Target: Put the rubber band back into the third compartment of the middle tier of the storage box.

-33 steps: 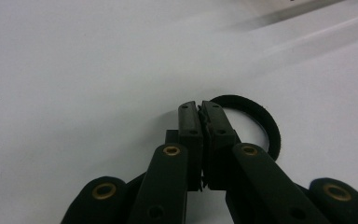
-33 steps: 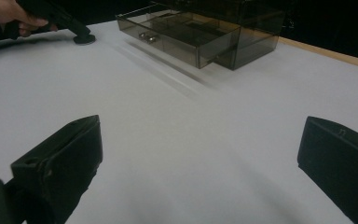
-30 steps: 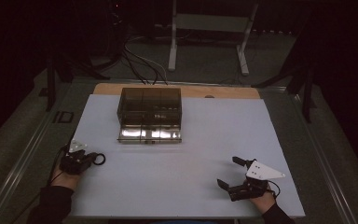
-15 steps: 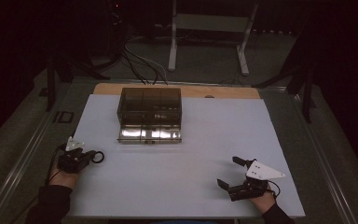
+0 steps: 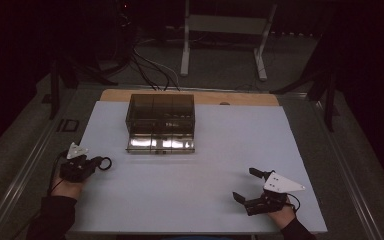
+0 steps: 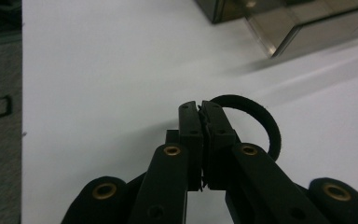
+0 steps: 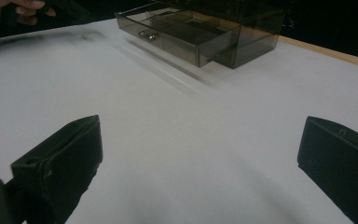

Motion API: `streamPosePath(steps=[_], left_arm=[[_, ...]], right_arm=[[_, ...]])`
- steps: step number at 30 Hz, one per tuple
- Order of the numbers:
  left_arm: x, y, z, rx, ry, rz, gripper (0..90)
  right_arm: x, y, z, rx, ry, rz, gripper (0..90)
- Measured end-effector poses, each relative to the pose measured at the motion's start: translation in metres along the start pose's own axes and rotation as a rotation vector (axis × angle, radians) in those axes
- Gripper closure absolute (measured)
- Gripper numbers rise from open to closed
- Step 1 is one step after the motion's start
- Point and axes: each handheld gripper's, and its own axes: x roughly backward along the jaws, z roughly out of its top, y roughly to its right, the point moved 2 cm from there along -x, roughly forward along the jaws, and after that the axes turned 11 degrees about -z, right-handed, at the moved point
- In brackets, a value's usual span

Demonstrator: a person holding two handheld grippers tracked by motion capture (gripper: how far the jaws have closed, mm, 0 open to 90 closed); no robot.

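At the white board's [image 5: 200, 175] left edge, left gripper [image 5: 96, 163] clenched on thin black elastic hair-tie loop [image 6: 256, 119], drawn slightly nearer the person, ready for carrying; right gripper [image 5: 247, 184] gaped empty.

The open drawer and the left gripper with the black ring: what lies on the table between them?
Nothing: the high view shows bare white table between the drawer and the left gripper, shut on the black ring.

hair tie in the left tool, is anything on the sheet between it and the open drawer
Nothing visible. The left tool is shut on the black hair tie, and only bare white sheet lies between it and the open drawer of the smoky box.
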Motion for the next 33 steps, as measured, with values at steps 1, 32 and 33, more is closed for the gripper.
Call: streamPosePath(steps=[1, 32, 33], left_arm=[[0.000, 0.000, 0.001, 0.001, 0.001, -0.004, 90.0], [0.006, 0.027, 0.035, -0.071, 0.035, -0.058, 90.0], [0.006, 0.028, 0.037, -0.073, 0.037, -0.062, 90.0]], right_arm=[[0.000, 0.000, 0.000, 0.000, 0.000, 0.000, 0.0], [0.000, 0.000, 0.000, 0.000, -0.001, 0.000, 0.0], [0.000, 0.000, 0.000, -0.001, -0.001, 0.001, 0.0]])
